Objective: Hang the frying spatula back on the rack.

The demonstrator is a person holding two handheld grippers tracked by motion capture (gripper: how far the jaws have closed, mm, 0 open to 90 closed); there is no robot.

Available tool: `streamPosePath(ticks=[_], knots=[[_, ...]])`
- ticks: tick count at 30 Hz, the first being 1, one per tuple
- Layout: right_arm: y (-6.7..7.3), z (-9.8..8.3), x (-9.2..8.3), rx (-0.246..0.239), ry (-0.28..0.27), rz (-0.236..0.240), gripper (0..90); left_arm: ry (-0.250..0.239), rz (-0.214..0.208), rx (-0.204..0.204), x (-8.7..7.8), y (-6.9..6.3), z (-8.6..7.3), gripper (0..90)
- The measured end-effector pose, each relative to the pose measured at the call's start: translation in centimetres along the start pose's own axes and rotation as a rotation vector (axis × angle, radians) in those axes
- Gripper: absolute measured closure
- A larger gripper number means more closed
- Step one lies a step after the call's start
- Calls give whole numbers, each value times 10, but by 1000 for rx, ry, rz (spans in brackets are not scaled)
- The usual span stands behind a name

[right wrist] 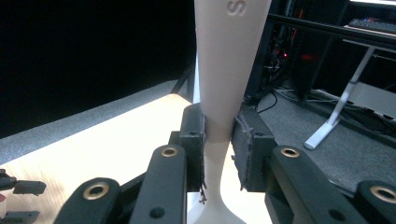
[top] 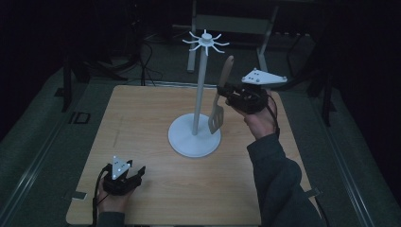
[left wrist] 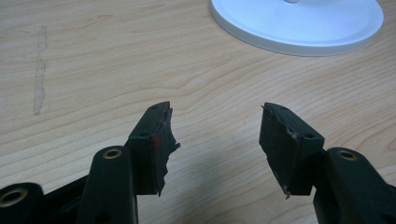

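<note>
A slotted spatula (top: pixel 219 106) hangs right of centre in the high view, blade down just above the white base of the hook stand (top: pixel 195 137), handle tip pointing up toward the ring of hooks at the stand's top. I have it clamped by the neck in my right gripper (top: pixel 226 96); in the right gripper view the jaws are closed tight on the pale handle (right wrist: pixel 224 70), which rises to the top edge of the frame.

To hang it well, I judge I must lift until the handle's end clears the hooks, keep the tool upright so it does not swing into the pole, and settle it on one hook before easing my grip. Whether the handle has a hole I cannot tell.

My right hand (top: pixel 260 120) reaches in from lower right, wrist raised. My left gripper (top: pixel 124 177) rests at lower left on the wooden table (top: pixel 142 123), jaws wide apart and empty.
</note>
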State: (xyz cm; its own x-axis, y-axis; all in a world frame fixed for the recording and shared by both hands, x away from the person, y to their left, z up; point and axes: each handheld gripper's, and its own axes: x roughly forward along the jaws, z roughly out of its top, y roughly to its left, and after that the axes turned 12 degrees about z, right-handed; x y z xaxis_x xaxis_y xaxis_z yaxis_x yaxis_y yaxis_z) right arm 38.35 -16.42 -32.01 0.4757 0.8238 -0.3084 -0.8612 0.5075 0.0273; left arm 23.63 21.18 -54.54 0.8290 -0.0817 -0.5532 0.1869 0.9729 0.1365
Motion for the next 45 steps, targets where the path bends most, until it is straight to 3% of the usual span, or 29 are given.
streamPosePath(ticks=[45], knots=[[-8, 13, 18, 57, 16, 21, 747, 0, -1, 1, 0, 0, 0, 443]])
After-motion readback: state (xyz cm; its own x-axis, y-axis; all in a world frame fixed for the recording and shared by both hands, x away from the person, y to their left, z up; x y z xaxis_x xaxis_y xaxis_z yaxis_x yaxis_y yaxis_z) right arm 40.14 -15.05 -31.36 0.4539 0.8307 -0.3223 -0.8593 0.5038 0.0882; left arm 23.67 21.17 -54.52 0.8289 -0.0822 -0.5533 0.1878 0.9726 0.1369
